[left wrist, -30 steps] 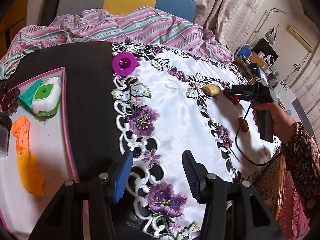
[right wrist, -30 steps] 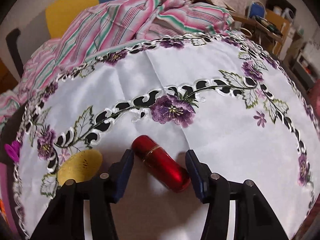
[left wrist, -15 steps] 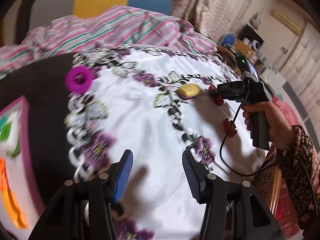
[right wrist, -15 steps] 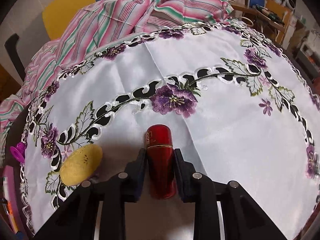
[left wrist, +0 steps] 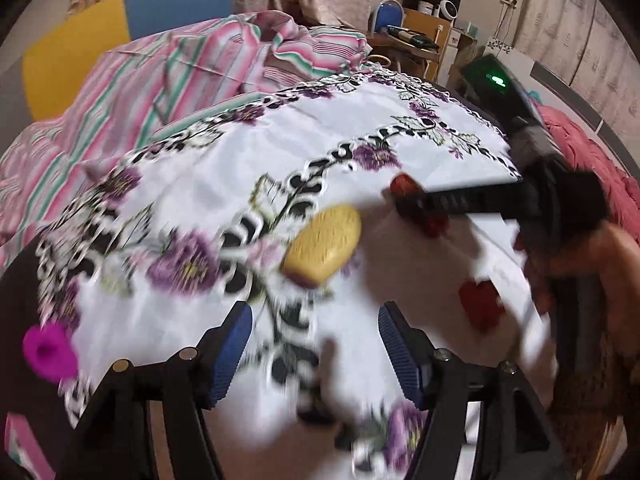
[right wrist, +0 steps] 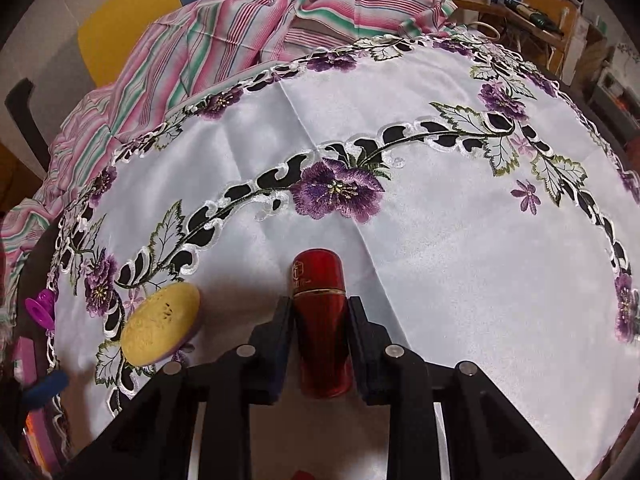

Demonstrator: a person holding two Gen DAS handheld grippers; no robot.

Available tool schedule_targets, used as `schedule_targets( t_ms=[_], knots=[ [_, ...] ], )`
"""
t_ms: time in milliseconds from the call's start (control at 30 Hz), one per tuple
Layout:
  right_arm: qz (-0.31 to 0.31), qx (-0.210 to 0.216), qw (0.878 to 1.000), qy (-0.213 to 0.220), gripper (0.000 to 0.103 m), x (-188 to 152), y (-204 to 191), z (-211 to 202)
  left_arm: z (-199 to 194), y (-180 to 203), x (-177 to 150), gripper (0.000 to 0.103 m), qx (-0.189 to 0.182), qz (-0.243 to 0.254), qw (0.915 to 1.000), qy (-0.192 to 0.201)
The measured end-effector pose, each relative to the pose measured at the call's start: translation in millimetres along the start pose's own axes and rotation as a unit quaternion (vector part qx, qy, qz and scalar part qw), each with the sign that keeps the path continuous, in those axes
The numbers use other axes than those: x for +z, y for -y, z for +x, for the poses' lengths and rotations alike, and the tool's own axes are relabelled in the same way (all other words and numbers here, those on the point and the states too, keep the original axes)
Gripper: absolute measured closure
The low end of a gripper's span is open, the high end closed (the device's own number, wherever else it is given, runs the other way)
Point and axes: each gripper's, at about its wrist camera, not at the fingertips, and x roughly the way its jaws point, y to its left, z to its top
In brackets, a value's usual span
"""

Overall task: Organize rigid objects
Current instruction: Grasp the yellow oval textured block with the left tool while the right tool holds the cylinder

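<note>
My right gripper (right wrist: 320, 320) is shut on a red cylindrical bottle (right wrist: 321, 320) with a gold band, held just over the white embroidered tablecloth (right wrist: 440, 220). The left wrist view shows that gripper (left wrist: 404, 196) from the side, the red bottle (left wrist: 406, 186) in its tip. A yellow oval sponge (right wrist: 160, 324) lies left of the bottle; in the left wrist view it (left wrist: 322, 244) is ahead of my open, empty left gripper (left wrist: 316, 344). A magenta ring (left wrist: 48, 350) sits at the far left.
A small red object (left wrist: 480, 308) lies on the cloth near the right hand. A pink-rimmed tray corner (left wrist: 24, 448) shows at lower left. Striped fabric (right wrist: 240, 28) is bunched beyond the table. A shelf with clutter (left wrist: 424, 36) stands behind.
My right gripper closed on the red bottle and turned it to point forward. My left gripper swung right, away from the tray, toward the yellow sponge; its view is motion-blurred.
</note>
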Motion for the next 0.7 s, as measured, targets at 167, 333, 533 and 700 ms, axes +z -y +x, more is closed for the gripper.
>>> schedule_targets(
  t_ms=[167, 333, 533, 700],
  knots=[
    [0.005, 0.006, 1.000, -0.001, 0.076, 0, 2, 0, 34, -7, 18, 0.036, -0.013, 0.000, 0.9996, -0.027],
    [0.016, 0.013, 1.000, -0.001, 0.076, 0, 4, 0, 49, -2, 30, 0.037, -0.040, 0.015, 0.9987, -0.029],
    [0.015, 0.012, 1.000, -0.001, 0.076, -1, 4, 0, 62, 3, 33, 0.048, -0.045, 0.016, 0.9986, -0.023],
    [0.013, 0.008, 1.000, -0.002, 0.076, -1, 3, 0, 62, -1, 24, 0.059, -0.058, 0.004, 0.9983, -0.004]
  ],
)
